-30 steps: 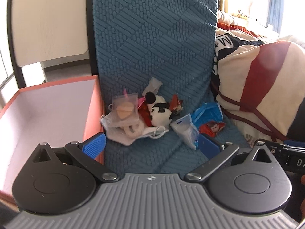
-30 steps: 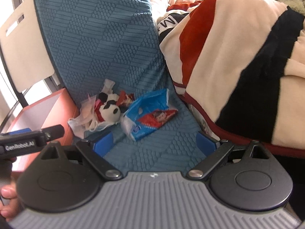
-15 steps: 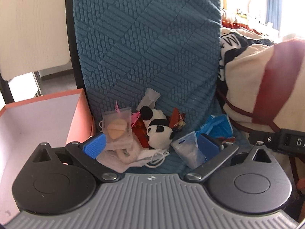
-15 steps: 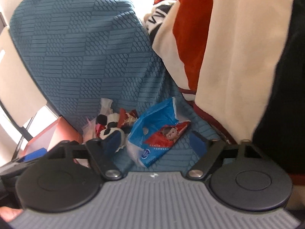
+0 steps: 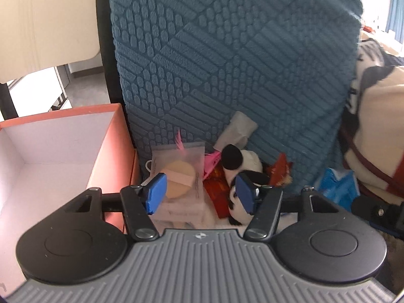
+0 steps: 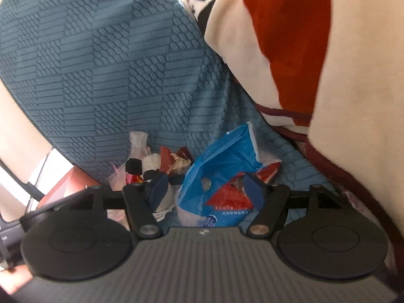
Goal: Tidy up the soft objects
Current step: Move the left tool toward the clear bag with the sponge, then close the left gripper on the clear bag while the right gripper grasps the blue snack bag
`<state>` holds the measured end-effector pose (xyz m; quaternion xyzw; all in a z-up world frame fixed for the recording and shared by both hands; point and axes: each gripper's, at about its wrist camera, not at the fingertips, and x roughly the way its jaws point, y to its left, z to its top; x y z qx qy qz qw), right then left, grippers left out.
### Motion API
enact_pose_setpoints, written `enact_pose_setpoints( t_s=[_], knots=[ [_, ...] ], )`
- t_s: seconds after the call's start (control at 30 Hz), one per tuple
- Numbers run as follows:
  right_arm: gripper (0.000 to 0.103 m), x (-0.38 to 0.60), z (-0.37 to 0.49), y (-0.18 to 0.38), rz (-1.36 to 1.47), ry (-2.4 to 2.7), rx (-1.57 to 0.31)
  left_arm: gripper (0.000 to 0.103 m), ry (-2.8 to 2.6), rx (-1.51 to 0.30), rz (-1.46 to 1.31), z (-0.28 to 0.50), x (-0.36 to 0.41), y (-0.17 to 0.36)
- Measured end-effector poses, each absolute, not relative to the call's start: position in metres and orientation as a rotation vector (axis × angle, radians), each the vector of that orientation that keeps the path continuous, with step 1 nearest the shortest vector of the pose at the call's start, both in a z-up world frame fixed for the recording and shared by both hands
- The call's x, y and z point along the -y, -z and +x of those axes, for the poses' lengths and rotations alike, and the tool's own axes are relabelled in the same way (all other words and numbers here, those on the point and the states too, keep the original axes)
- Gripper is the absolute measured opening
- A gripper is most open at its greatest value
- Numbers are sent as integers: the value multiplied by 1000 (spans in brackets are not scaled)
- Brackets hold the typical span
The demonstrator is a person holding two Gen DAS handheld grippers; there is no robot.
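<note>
- Box (image 5: pixel 111 136): orange walls, pale inside, left of the left wrist frame, just beside the pile. Judged the likely bin; stiff card.
- Left gripper (image 5: pixel 200 193): jaws have just been closing and stand part spread. The pouch lies between the pads, but no pad presses on it yet.
- Pouch (image 5: pixel 180 174): clear plastic with a tan round sponge inside, lower centre of the left frame. Judged very light, slick film, soft core. Take it across the sponge, where there is bulk; a grip on film alone may slip.
- Plush (image 5: pixel 248 161): black-and-white toy just right of the pouch, partly behind the right pad. Judged light, squashy, not fragile; grip the body, not an ear.
- Red wrappers (image 5: pixel 219 192): between pouch and plush. Judged crinkly and thin.
- Right gripper (image 6: pixel 204 189): jaws have just been closing, still part spread. The blue pack sits between the pads; contact not evident.
- Blue pack (image 6: pixel 219 176): tissue-type soft pack with a red panel, lower centre of the right frame, on the teal cushion (image 6: pixel 101 63). Judged light, compressible, slippery wrap. Take it across the middle; the loose top flap would tear or fold.
</note>
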<state>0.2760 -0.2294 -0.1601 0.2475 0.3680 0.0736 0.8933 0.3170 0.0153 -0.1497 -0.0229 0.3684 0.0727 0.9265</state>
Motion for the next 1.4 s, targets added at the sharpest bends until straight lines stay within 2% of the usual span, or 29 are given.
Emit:
enact_pose_setpoints(
  t_s=[0.63,0.7,0.9,0.93,1.0,1.03,1.2,1.3,1.4],
  knots=[
    [71,209,316,189,512,-69,-884,66,-254,-898,54,369,-25,211],
    [70,207,318,191,516,-76,-896,63,-258,-896,71,371,-25,217],
    [69,198,322,197,472,-87,-942,37,-269,-893,33,369,-33,224],
    [67,197,323,198,475,-92,-944,31,-270,-889,21,368,-36,220],
    [52,196,323,198,464,-101,-943,23,-262,-876,-3,364,-40,215],
    [49,196,323,197,454,-102,-943,19,-253,-868,-10,362,-42,213],
    [22,194,320,190,410,-133,-941,12,-222,-834,-58,346,-46,198],
    [15,194,316,184,383,-139,-931,11,-189,-820,-111,332,-48,185],
    [14,195,311,177,360,-150,-918,10,-161,-797,-132,319,-45,172]
  ],
)
